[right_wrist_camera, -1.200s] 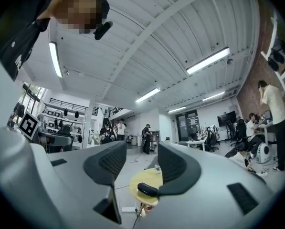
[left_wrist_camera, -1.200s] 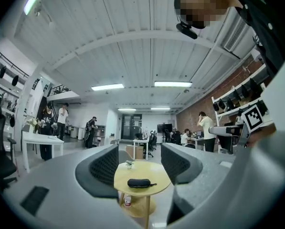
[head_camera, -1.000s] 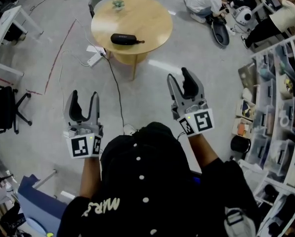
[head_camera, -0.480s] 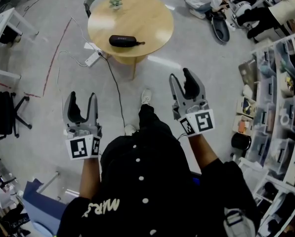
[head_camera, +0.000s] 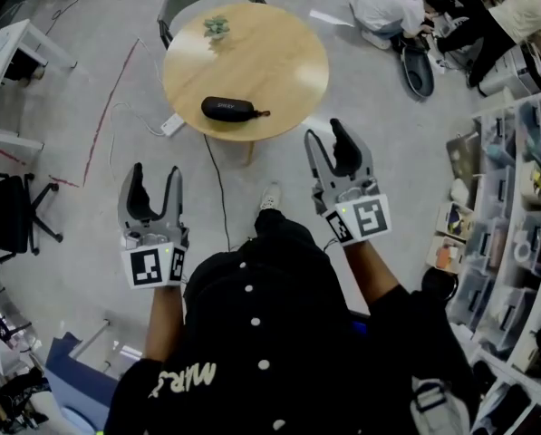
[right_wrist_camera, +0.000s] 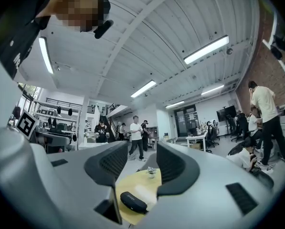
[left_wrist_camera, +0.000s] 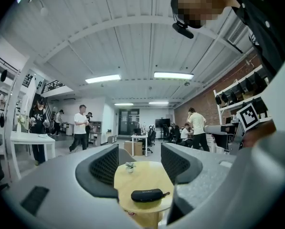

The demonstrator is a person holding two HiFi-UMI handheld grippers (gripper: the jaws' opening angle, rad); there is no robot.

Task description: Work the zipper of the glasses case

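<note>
While left gripper [head_camera: 154, 178] and right gripper [head_camera: 326, 136] hold jaws wide, empty, the black oval glasses case [head_camera: 227, 109] at twelve o'clock waits untouched, seemingly zipped.

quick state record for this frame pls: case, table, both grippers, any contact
glasses case: black, lying flat on the table, looks zipped shut
zipper pull: sticks out at the case's right end
table: round, wooden
plant: small, at the table's far side
left gripper: open, empty, in the air short of the table
right gripper: open, empty, in the air short of the table
contact: none
</note>
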